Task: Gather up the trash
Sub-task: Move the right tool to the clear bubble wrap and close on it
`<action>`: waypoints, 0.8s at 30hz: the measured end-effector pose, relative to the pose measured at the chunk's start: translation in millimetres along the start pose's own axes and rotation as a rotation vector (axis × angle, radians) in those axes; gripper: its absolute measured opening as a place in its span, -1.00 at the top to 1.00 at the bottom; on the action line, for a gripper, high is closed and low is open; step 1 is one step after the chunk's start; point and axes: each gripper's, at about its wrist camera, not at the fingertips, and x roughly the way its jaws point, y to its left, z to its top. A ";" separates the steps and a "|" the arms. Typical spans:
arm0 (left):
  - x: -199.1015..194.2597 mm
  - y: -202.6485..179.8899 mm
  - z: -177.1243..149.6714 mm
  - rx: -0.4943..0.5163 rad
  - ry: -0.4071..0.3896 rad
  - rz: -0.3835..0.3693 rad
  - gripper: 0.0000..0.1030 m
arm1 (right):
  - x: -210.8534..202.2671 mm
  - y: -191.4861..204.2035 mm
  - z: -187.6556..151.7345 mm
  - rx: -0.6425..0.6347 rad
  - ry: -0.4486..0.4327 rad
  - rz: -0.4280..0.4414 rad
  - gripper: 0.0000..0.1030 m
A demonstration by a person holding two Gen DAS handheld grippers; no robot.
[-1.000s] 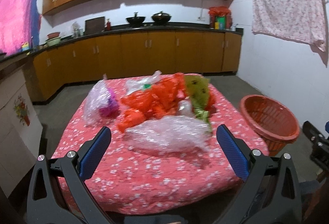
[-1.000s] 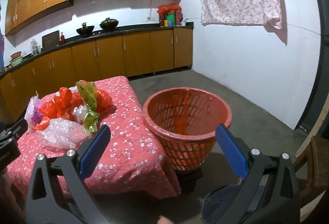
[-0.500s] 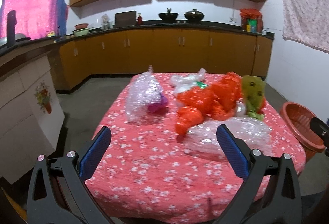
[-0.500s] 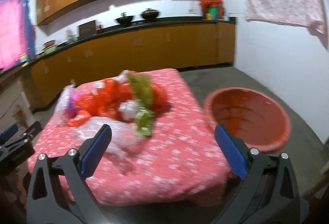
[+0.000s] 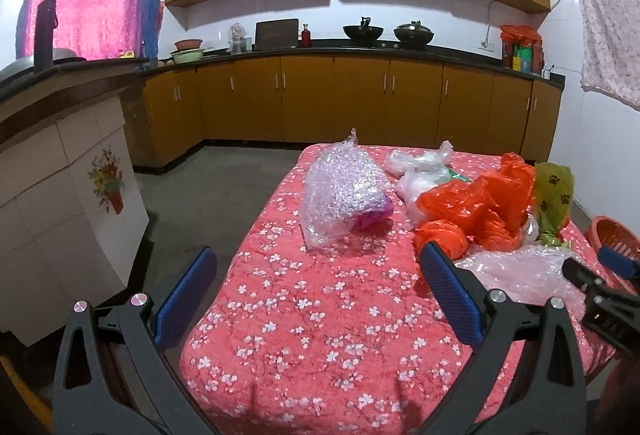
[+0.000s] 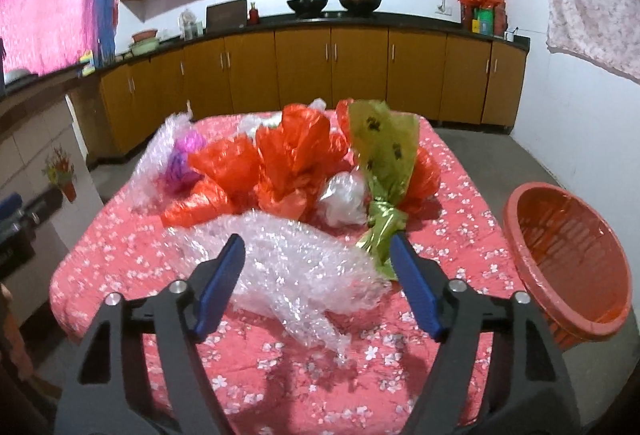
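The left tool [image 5: 316, 289] hangs wide open and empty over the near left part of the tabletop [image 5: 304, 319]; the closest trash to it, a bubble-wrap bundle [image 5: 344, 191], lies well ahead. The right tool [image 6: 316, 275] is also open and empty, and a bubble-wrap sheet [image 6: 296, 267] lies directly ahead between its fingers, long axis running left to right across the gap. The right tool is therefore the nearer one. The red basket [image 6: 568, 267] stands to the right of the tabletop.
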 end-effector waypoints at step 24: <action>55.6 -66.9 2.5 0.102 0.135 -0.177 -0.69 | -51.8 -68.5 0.7 0.137 -0.088 -0.042 0.89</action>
